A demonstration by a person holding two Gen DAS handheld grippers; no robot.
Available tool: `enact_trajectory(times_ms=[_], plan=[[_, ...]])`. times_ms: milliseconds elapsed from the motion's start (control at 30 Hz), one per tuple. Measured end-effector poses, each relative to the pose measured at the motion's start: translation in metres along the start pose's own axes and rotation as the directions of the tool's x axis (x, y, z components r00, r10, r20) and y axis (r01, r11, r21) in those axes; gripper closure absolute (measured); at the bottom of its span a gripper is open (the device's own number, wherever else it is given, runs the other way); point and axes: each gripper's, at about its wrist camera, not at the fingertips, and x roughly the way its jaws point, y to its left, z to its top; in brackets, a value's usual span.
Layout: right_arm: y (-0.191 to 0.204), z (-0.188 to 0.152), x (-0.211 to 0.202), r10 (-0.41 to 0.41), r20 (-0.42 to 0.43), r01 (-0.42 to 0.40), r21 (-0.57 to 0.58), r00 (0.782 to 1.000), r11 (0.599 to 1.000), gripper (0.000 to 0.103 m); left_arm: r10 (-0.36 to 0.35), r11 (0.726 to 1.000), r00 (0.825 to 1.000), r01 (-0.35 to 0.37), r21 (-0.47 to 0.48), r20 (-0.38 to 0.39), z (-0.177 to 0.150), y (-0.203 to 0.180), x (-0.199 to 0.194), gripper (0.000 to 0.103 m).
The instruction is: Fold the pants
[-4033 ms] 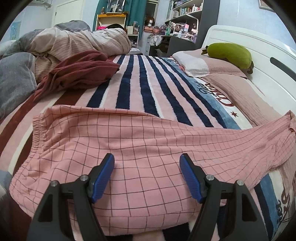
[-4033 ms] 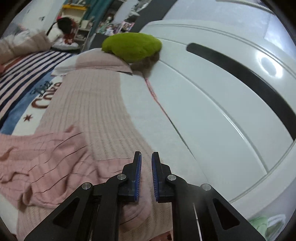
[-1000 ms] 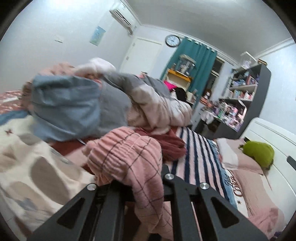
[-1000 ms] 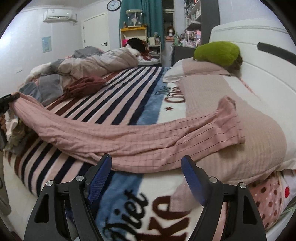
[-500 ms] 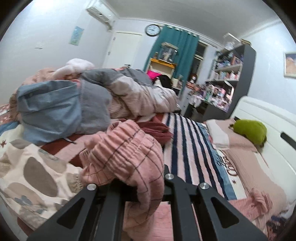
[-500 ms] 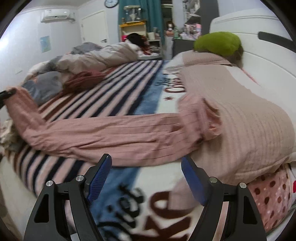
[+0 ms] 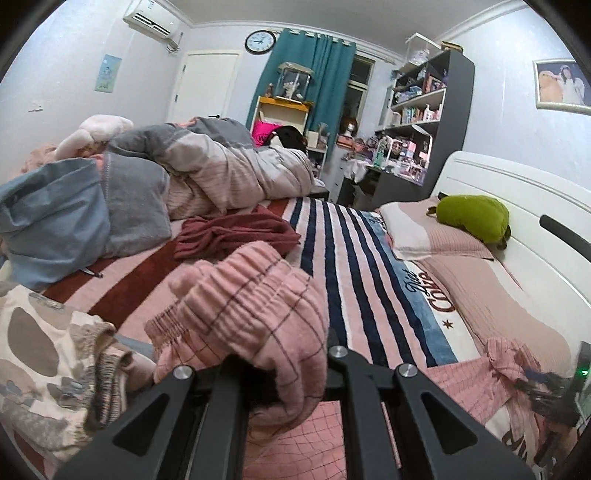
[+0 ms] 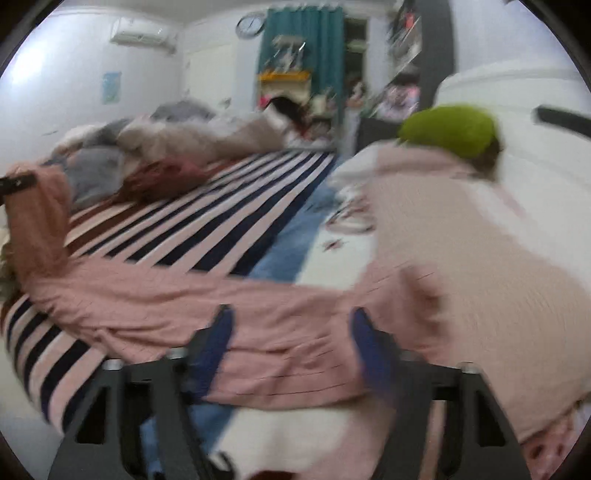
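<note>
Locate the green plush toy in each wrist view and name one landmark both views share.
Left wrist: green plush toy at right of centre, on the pillow by the white headboard.
Right wrist: green plush toy at upper right, blurred, by the same headboard.
Shared landmark: wall clock beside the teal curtain.

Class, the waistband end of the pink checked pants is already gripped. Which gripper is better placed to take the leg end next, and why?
Right. The right gripper has been closing around the pants legs, not yet clamped. The left gripper is shut on the waistband.
</note>
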Motion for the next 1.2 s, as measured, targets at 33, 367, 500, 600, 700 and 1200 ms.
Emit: enact_trajectory(times_ms=[33,367,500,600,700,1200], plan=[[0.004,-0.001,0.015,0.025,-0.043,-0.025,0.003,0.999,1.0,0.067,-0.004,1.0,1.0,0.004,0.004,-0.004,0.0,-0.001,0.002,0.098],[-0.048,0.006,0.046,-0.219,-0.097,0.234,0.184,0.971,0.955,0.071,-0.013,0.999,1.0,0.014,0.041,-0.019,-0.004,0.005,-0.004,0.098],[-0.061,0.011,0.018,-0.311,-0.052,0.315,0.192,0.949,0.93,0.071,-0.036,0.999,0.999,0.038,0.039,-0.034,-0.008,0.001,-0.002,0.098],[-0.071,0.01,0.001,-0.342,-0.031,0.341,0.217,0.939,0.915,0.065,-0.051,0.997,0.997,0.054,0.06,-0.049,-0.009,-0.007,0.001,0.098],[-0.084,0.017,-0.012,-0.394,0.02,0.379,0.231,0.919,0.896,0.062,-0.059,0.994,0.996,0.064,0.085,-0.065,-0.01,-0.018,0.003,0.098],[-0.033,0.009,0.069,-0.016,-0.197,0.046,0.148,0.98,0.988,0.066,-0.075,0.991,0.992,0.085,0.104,-0.102,-0.021,-0.029,0.017,0.098]])
